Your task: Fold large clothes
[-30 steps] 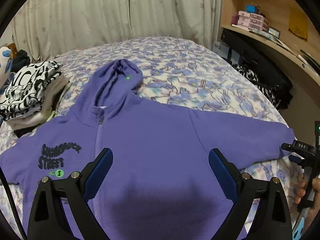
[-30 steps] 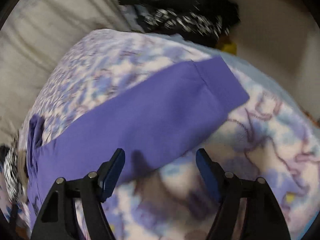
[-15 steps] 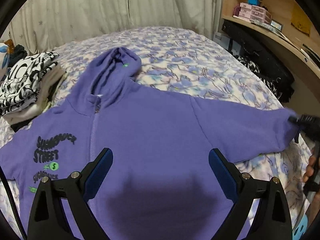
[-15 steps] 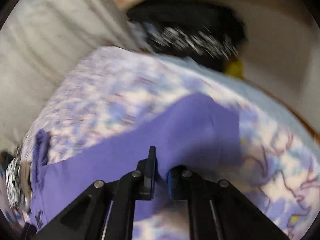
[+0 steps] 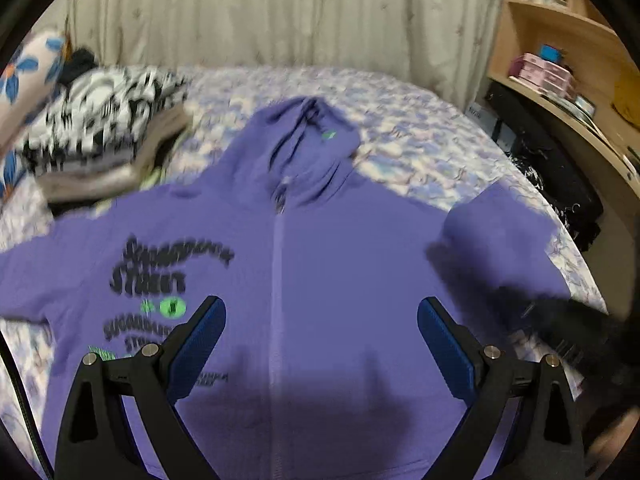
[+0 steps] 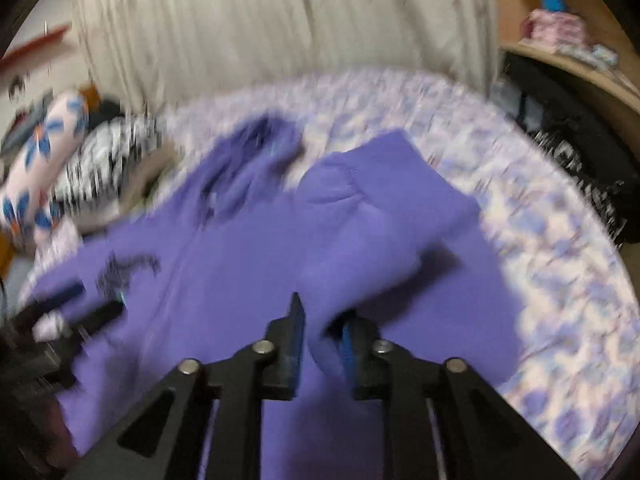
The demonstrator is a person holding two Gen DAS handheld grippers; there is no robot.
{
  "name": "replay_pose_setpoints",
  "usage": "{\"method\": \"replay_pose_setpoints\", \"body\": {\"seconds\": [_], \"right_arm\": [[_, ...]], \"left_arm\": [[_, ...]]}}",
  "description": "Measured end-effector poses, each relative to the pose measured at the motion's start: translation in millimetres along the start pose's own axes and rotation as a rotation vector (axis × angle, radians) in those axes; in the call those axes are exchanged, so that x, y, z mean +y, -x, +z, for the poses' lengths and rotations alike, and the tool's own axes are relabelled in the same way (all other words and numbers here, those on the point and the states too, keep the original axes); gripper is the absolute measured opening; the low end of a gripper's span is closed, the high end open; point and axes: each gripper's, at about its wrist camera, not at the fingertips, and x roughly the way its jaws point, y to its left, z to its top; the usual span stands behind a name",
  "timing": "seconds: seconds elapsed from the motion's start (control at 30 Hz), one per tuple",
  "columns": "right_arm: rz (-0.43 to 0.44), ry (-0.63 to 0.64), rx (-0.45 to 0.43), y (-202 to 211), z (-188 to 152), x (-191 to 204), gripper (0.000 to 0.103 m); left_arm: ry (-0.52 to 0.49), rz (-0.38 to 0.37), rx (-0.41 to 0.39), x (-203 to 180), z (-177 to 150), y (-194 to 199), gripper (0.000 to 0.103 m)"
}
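A purple zip hoodie [image 5: 340,260] with black and green lettering lies front up on the floral bed [image 5: 420,128], hood toward the curtain. My left gripper [image 5: 322,332] hovers open over its lower front, nothing between its fingers. My right gripper [image 6: 322,336] has the hoodie's right sleeve [image 6: 380,220] bunched between its pads, which still press on the cloth as the jaws are opening. The sleeve is lifted and folded inward over the chest. In the left wrist view the right gripper [image 5: 568,336] is a dark blur beside the folded sleeve [image 5: 496,232]. The left gripper [image 6: 72,308] shows blurred in the right wrist view.
A stack of folded clothes [image 5: 104,140], black-and-white on top, sits at the bed's far left beside a floral pillow [image 6: 44,148]. A curtain hangs behind the bed. Wooden shelves [image 5: 560,92] and a black bag [image 5: 560,184] line the right side.
My right gripper shut on the outstretched sleeve's cuff and swept it inward over the hoodie's body, rolling as it went. My left gripper slid sideways, so the hoodie's zip now sits between its fingers.
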Motion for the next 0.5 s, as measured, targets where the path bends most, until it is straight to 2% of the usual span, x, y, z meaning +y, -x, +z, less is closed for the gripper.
{"method": "replay_pose_setpoints", "body": {"seconds": [0.07, 0.13, 0.3, 0.5], "right_arm": [[0.009, 0.013, 0.070, -16, -15, 9, 0.039], [0.011, 0.021, 0.097, -19, -26, 12, 0.040], [0.041, 0.020, 0.082, 4, -51, 15, 0.054], [0.061, -0.036, 0.076, 20, -64, 5, 0.055]], "left_arm": [[0.039, -0.022, 0.035, 10, -2, -6, 0.096], [0.071, -0.043, 0.066, 17, -6, -11, 0.096], [0.083, -0.097, 0.117, 18, -11, -24, 0.096], [0.087, -0.237, 0.228, 1, -18, -44, 0.096]]}}
